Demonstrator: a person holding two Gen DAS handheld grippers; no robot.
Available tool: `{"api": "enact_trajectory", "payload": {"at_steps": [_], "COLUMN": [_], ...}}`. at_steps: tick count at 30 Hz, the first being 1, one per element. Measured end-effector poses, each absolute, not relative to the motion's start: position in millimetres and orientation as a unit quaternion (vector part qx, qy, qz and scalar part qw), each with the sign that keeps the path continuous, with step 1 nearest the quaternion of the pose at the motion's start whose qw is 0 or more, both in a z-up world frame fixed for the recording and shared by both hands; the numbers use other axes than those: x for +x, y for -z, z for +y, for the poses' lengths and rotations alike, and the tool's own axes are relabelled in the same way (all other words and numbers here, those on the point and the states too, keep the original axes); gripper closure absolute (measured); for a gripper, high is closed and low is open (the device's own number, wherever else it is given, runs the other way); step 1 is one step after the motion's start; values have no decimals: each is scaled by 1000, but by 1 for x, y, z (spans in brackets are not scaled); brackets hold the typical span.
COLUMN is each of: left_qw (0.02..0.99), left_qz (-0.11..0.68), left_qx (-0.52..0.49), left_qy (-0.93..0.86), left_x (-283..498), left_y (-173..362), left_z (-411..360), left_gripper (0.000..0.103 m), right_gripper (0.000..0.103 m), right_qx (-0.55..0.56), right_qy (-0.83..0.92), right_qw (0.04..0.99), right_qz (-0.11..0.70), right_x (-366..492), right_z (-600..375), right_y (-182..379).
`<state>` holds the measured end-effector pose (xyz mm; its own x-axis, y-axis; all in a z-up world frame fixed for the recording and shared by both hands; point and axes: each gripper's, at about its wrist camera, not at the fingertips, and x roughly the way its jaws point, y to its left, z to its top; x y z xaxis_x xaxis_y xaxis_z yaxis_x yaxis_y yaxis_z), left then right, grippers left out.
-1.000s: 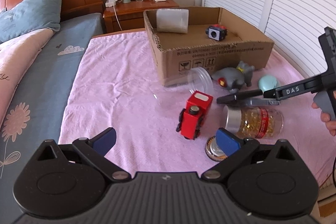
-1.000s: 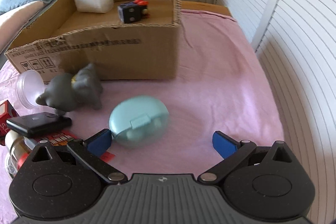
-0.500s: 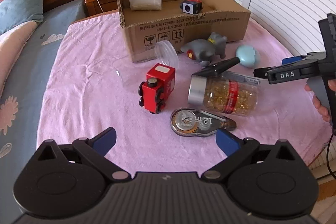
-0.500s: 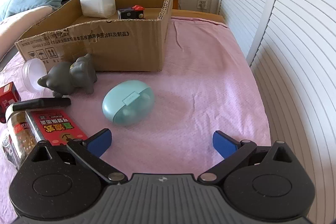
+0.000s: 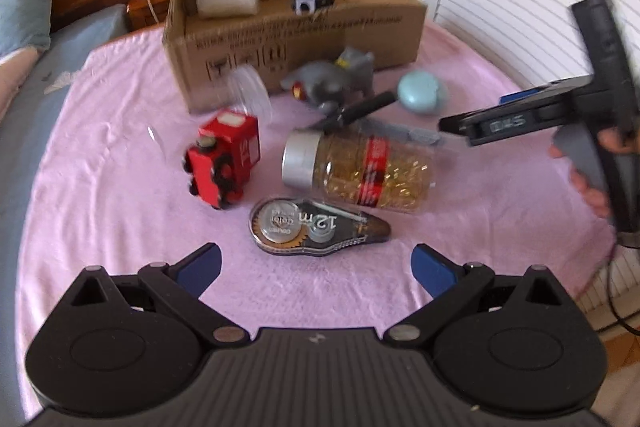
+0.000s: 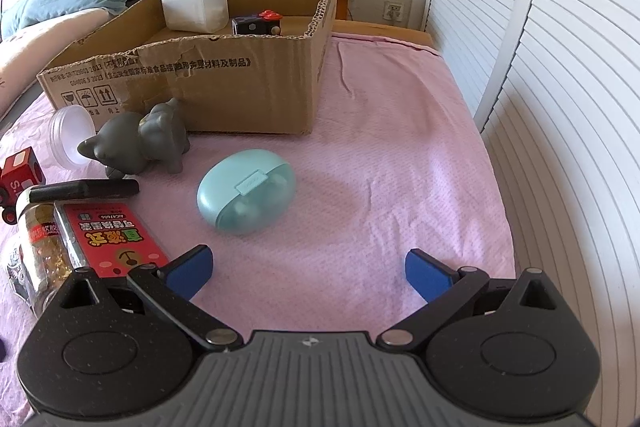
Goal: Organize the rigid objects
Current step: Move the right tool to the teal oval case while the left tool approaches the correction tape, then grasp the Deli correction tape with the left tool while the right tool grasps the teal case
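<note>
While both hover above the pink blanket (image 6: 400, 155), left gripper (image 5: 316, 261) spread wide, empty, right gripper (image 6: 308, 269) likewise

Bed w/ pink cover (image 6: 400, 115): cardboard box (image 6: 224, 83), teal case (image 6: 246, 197), gray toy (image 6: 140, 143), jar (image 5: 360, 173), tape (image 5: 316, 227), red train (image 5: 224, 159).

Corrugated cardboard box (image 6: 224, 83); glossy plastic case (image 6: 246, 197); matt pink cloth (image 6: 380, 155).
</note>
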<state>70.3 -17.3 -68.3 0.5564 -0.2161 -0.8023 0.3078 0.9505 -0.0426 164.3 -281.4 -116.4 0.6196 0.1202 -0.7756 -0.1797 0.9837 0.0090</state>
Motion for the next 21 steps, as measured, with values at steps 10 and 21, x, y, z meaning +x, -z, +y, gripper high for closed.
{"api": "enact_trajectory", "payload": {"at_steps": [10,21], "left_qw": [896,900], "left_qz": [402,383], "left_qx": [75,73], "left_qy": [176,194], "left_x": [75,76], "left_y": [88,88], "left_z": [-25,-22], "left_gripper": [1,13], "right_gripper": [0,0], "right_qx": [-35,-35], "right_qy": [-89,-93], "right_qw": [903,906], "right_qz": [419,410], "right_x": [162,158], "right_z": [-282,-284], "right_y": [117,119]}}
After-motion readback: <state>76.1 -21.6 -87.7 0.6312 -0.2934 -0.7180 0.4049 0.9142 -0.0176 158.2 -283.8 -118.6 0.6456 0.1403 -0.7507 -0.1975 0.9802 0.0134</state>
